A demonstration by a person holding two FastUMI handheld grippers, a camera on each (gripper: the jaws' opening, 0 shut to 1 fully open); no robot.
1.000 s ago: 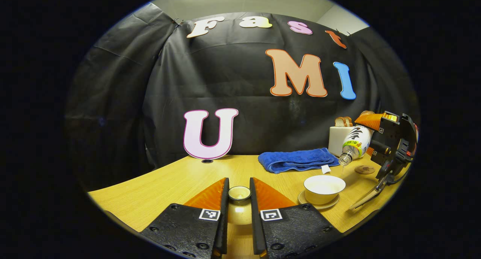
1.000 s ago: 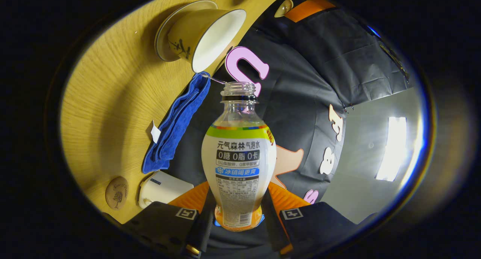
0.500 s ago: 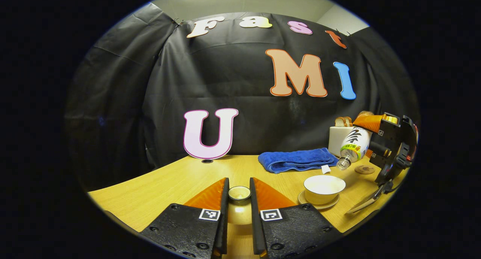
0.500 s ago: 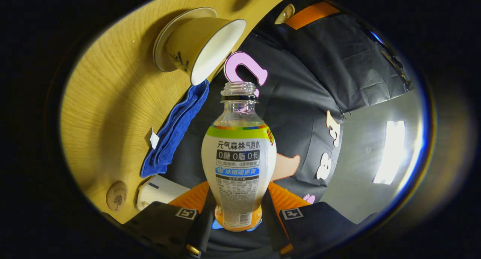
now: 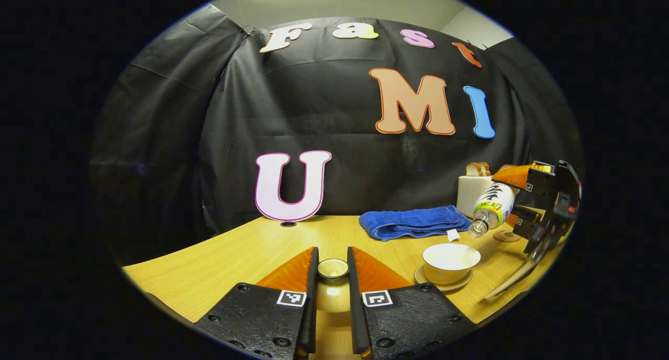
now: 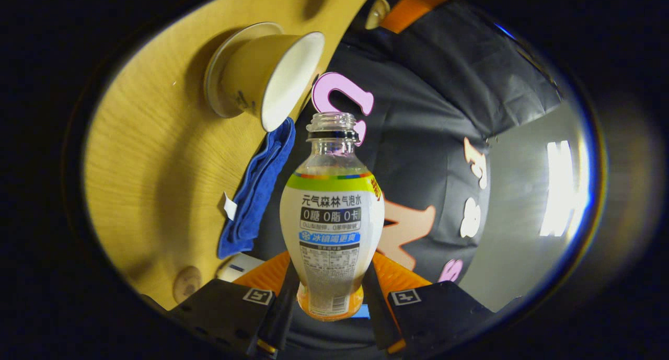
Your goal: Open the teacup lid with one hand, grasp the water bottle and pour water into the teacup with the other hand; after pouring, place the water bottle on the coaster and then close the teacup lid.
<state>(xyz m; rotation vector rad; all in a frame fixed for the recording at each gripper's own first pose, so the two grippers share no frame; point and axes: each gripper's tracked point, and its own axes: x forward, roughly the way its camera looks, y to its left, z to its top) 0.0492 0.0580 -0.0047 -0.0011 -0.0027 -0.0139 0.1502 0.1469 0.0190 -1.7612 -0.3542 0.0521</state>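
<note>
Right gripper (image 6: 330,292) pinches the water bottle (image 6: 331,229) low on its body, one finger on each side. In the left gripper view this gripper (image 5: 515,198) sits at about 3 o'clock, carrying the bottle (image 5: 491,206) above the table (image 5: 235,255), tilted with its base up toward 2 o'clock and its uncapped mouth down toward 8 o'clock. So the bottle's long axis slants across the table, and the mouth hangs above and to the 2 o'clock side of the teacup (image 5: 450,260), clear of its rim.

Left gripper (image 5: 332,268) is closed on the teacup lid (image 5: 333,269), whose small knob sits squeezed between the fingers at 6 o'clock, held off to the 9 o'clock side of the open cup.

The cup stands on its saucer (image 5: 443,285), upright and uncovered. Behind it at 11 o'clock lies a folded blue towel (image 5: 413,222) with a small white tag (image 5: 452,235) at its near edge. A white toaster (image 5: 473,193) with bread (image 5: 478,168) in it stands at the back, just behind the bottle. A round coaster (image 5: 503,236) lies on the table beneath the bottle and the right gripper, partly hidden by them.

In the right gripper view the cup (image 6: 272,78) is at 11 o'clock, the towel (image 6: 256,193) at 9 o'clock, and the coaster (image 6: 186,282) at 8 o'clock.

Counted: one bottle, one teacup, one lid, one saucer, one coaster, one towel, one toaster, two grippers.
</note>
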